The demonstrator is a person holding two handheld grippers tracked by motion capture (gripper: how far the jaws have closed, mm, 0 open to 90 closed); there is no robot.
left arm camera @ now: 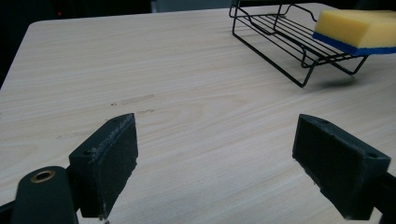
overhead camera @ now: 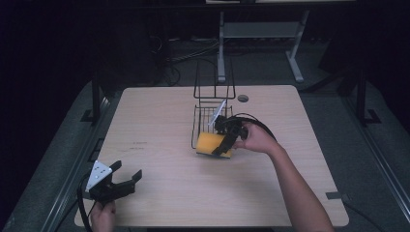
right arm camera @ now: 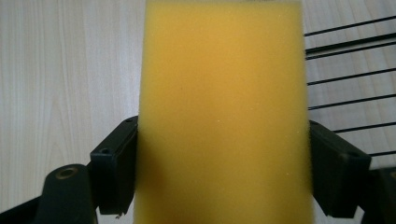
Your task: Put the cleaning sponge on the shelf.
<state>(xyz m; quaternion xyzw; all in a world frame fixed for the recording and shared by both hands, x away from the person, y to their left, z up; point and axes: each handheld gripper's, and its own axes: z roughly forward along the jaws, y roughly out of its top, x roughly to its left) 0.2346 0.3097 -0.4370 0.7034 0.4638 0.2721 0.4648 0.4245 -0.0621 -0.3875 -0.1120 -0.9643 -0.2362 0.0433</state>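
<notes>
Right gripper view: my right gripper [right arm camera: 223,172] has both jaws pressed on the sides of the yellow sponge [right arm camera: 223,107], held firm. In the high view the sponge [overhead camera: 212,143] sits at the near edge of the black wire rack [overhead camera: 208,116], over its front rim. My left gripper [left arm camera: 215,163] has jaws wide apart, nothing between them, well apart from the rack [left arm camera: 280,32] over the wooden table [left arm camera: 187,93].
</notes>
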